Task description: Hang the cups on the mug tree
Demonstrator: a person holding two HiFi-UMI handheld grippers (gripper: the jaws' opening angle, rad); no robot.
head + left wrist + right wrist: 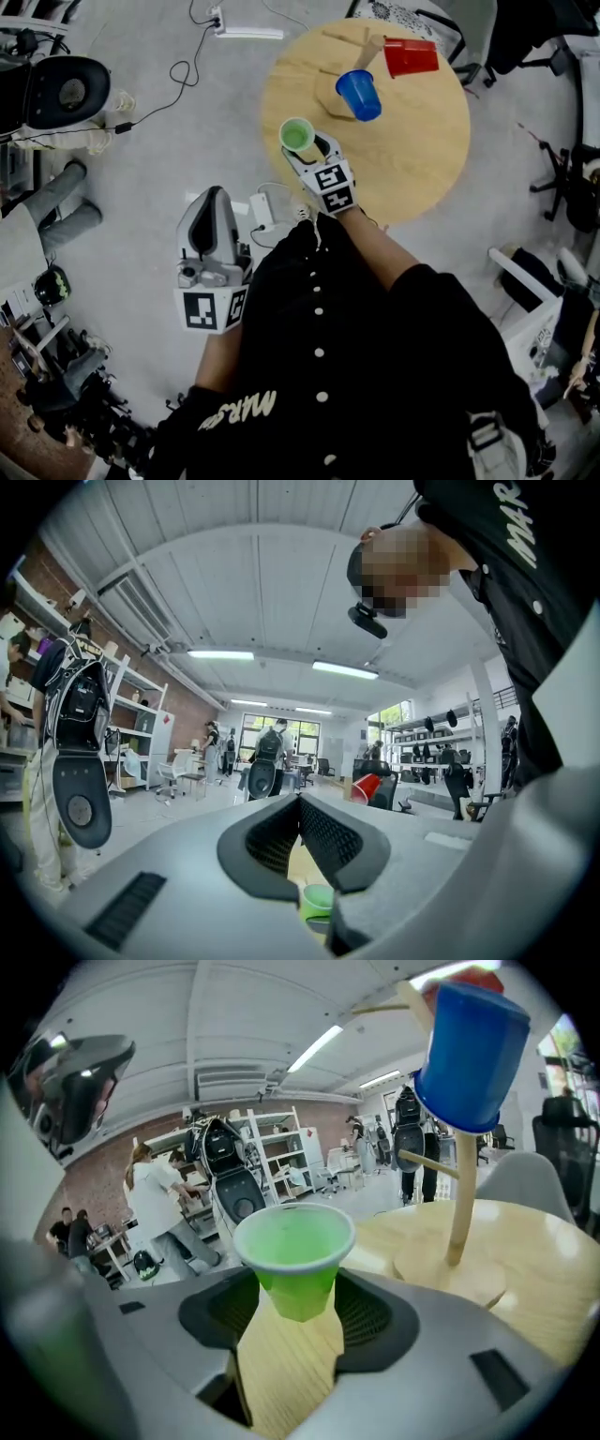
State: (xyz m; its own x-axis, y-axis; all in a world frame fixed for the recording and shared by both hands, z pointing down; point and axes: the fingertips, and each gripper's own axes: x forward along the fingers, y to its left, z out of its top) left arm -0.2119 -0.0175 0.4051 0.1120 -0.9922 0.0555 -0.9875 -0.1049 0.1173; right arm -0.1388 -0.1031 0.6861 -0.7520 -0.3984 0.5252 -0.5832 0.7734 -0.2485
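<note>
A green cup (297, 135) stands upright at the near left edge of the round wooden table (422, 169). My right gripper (307, 152) is shut on its lower body, one pad against each side; the right gripper view shows the green cup (295, 1251) between the pads of that gripper (295, 1309). The wooden mug tree (460, 1213) stands beyond it, with a blue cup (360, 94) hung mouth down on one peg and a red cup (411, 57) on another. My left gripper (213, 195) hovers over the floor left of the table, shut and holding nothing.
A power strip (247, 33) and cables lie on the floor behind the table. A black chair (64, 91) stands at the far left, and more chairs (565, 178) crowd the right. A white plug block (262, 210) lies near the table's front edge.
</note>
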